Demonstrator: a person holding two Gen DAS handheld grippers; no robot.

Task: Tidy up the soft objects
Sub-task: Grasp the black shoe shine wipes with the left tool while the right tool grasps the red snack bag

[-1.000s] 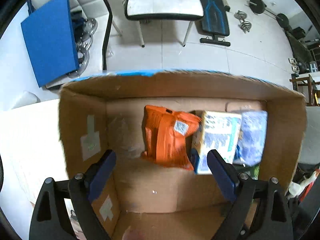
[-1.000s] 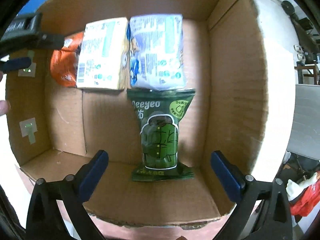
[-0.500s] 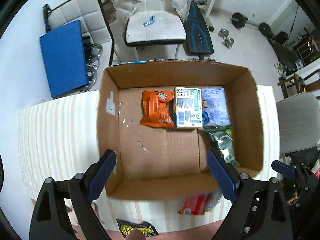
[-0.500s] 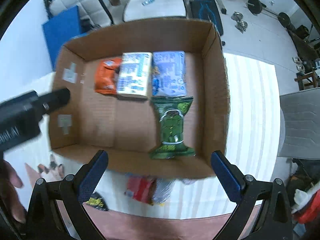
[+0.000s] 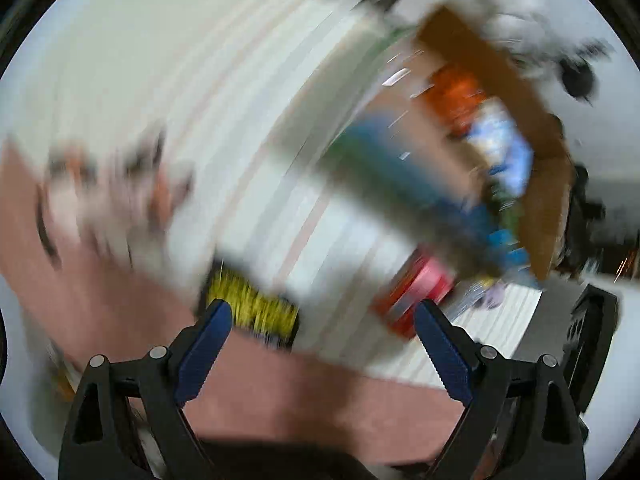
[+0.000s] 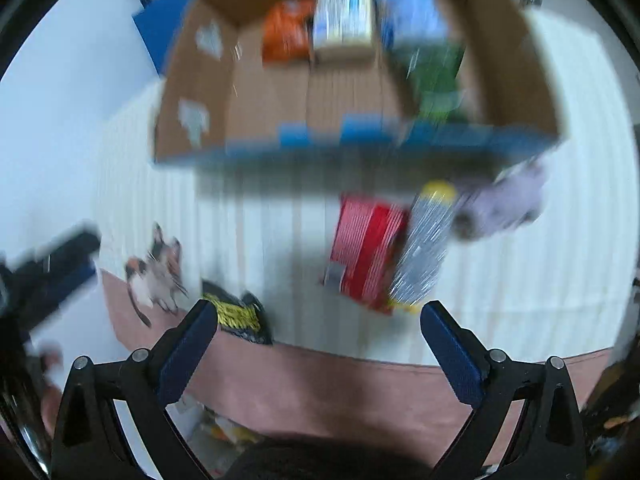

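I read both grippers, left (image 5: 322, 340) and right (image 6: 318, 340), with jaws wide and empty; the red pack (image 6: 366, 248) lies on the surface just before the cardboard box (image 6: 192, 92), long axis pointing boxward, ahead of my right gripper, likely nearer.

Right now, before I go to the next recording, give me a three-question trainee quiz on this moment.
1. True or false: the right hand-held gripper is shut on a packet.
2. Multiple choice: where does the red packet lie? A) inside the cardboard box B) on the striped cloth in front of the box C) between the left hand-held gripper's fingers
3. Fill in: the packet in the box beside the white-and-blue pack, on its left in the right wrist view, is coloured ____.

Key: 1. False, both grippers are open and empty. 2. B. 3. Orange.
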